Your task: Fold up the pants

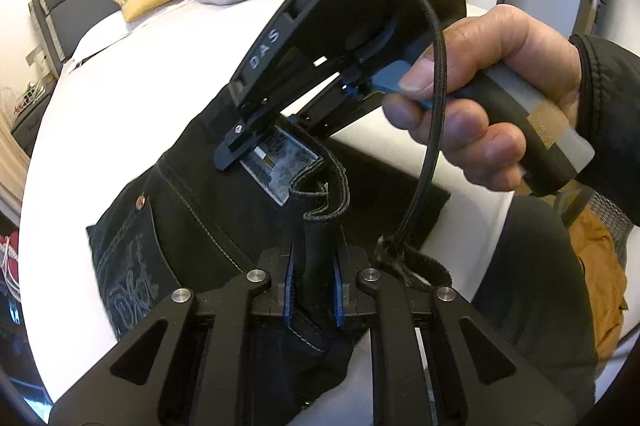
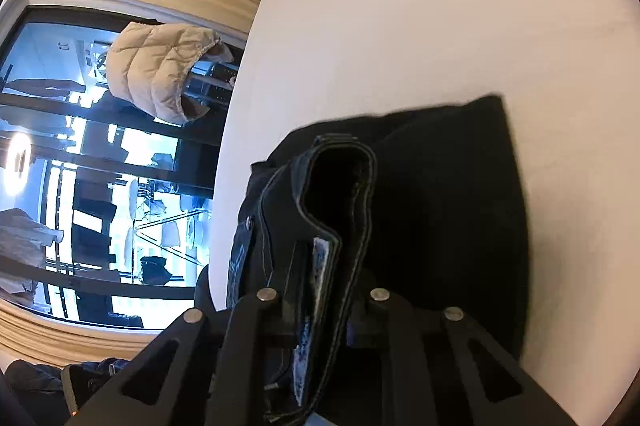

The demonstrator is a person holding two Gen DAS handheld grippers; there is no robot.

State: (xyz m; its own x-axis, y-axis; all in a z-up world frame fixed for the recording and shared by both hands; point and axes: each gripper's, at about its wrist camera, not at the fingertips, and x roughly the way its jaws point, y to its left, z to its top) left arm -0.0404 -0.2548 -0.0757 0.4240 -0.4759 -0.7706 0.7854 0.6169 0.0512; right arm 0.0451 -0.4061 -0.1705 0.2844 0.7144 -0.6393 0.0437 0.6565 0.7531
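Bedroom, white bed [image 1: 132, 66] | black pants [image 1: 200, 194] lifted at waistband above mattress | left gripper [image 1: 314, 290] clamped on waistband | right gripper [image 1: 240, 150] pinching same band at label, spreading it for folding

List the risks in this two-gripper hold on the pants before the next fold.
1. The left gripper pinches only a narrow strip of the pants waistband; the hanging weight may pull it free.
2. The right gripper bites near the label, and the waistband sags in a loop between the grips, so the fold may come out uneven.
3. The braided cable hangs near the cloth and could snag.
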